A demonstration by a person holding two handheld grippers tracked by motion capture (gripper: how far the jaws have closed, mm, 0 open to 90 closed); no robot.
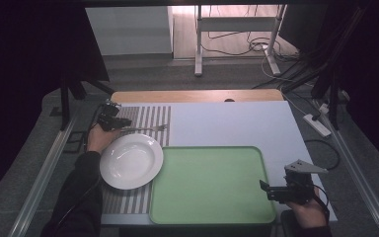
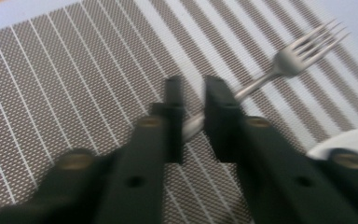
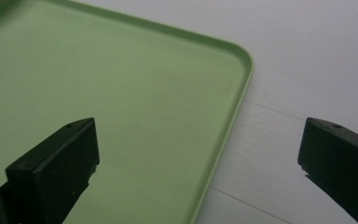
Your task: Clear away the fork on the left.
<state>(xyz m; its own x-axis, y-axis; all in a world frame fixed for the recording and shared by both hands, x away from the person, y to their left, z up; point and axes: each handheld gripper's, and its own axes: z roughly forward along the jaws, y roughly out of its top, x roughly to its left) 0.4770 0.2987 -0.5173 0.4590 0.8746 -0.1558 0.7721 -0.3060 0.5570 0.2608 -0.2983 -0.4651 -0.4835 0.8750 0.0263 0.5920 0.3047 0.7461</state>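
Fork (image 2: 303, 53) aside, biggest first: my tabletop (image 1: 227, 123) carries a green tray (image 1: 212, 185) at six o'clock, a striped placemat (image 1: 148, 118) at nine, and a white plate (image 1: 131, 160) on that mat. The fork lies on the mat at the plate's twelve o'clock. My left claw (image 2: 193, 107) is clamped on its handle, tines pointing away from it. My right claw (image 3: 198, 154) gapes wide across the tray's edge.

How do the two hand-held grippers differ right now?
The left gripper has its jaws closed on the handle of a fork over the striped placemat; the right gripper has its jaws wide apart, holding nothing, at the green tray's edge. The left reaches farther across the table. Both have black jaws.
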